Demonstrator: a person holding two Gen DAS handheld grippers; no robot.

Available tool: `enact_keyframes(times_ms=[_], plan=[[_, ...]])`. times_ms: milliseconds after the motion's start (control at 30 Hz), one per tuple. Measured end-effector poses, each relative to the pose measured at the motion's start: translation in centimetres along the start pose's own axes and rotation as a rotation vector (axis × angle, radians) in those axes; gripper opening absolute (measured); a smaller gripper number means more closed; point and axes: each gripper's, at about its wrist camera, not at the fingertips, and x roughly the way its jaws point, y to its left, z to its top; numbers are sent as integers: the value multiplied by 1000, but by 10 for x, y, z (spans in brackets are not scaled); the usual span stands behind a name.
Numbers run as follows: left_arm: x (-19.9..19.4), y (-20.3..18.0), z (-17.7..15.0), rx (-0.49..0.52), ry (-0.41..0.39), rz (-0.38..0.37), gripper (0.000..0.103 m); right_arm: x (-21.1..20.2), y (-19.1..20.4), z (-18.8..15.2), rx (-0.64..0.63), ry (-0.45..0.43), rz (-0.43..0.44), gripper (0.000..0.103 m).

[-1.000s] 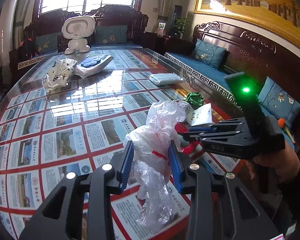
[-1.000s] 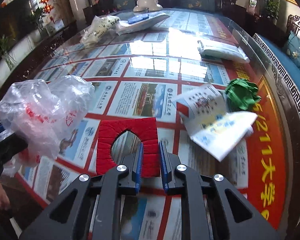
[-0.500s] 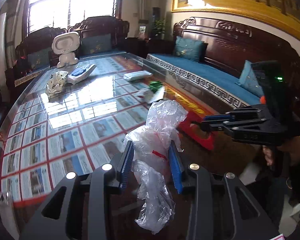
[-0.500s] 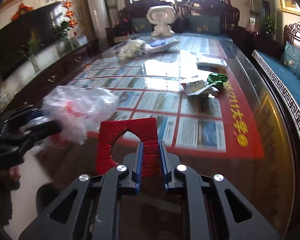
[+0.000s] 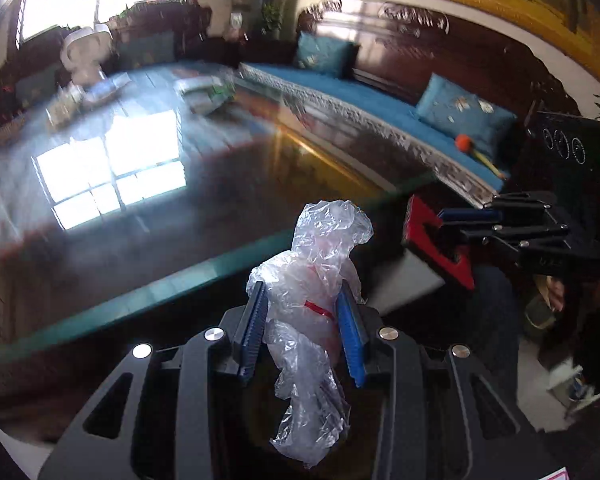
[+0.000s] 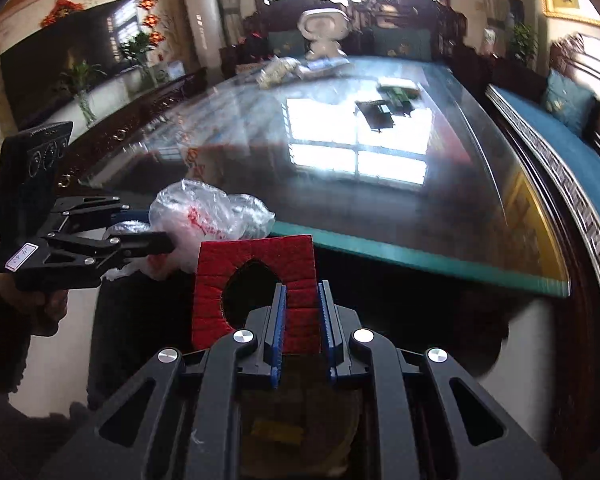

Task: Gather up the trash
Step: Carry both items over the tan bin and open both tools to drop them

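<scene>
A crumpled plastic bag is clamped upright in the left hand-held gripper, a red cut-out pad is pinched in the right hand-held gripper, and both are held just past the bench edge, side by side.

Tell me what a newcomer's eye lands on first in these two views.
First, the crumpled clear plastic bag with red print, clamped in the left claw just off the near edge of the glass table. Next, the red felt piece with a leaf-shaped hole, pinched upright in the right claw. Behind them, bright window glare spreads across the tabletop, with leftover litter near the white robot toy at the far end.
</scene>
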Motion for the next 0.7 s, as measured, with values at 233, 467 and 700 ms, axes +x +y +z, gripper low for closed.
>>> enact_keyframes(times_ms=[233,467,700], plan=[[72,-12,-66,-28,216,-60,39,37,-11,-73,125,138,10,16],[103,-12,-104,-45,326,-58,82,71,-15,-110,175,243,-2,16],[101,-11,-110,-11,331,6,83,86,-1,-110,140,267,16,16]])
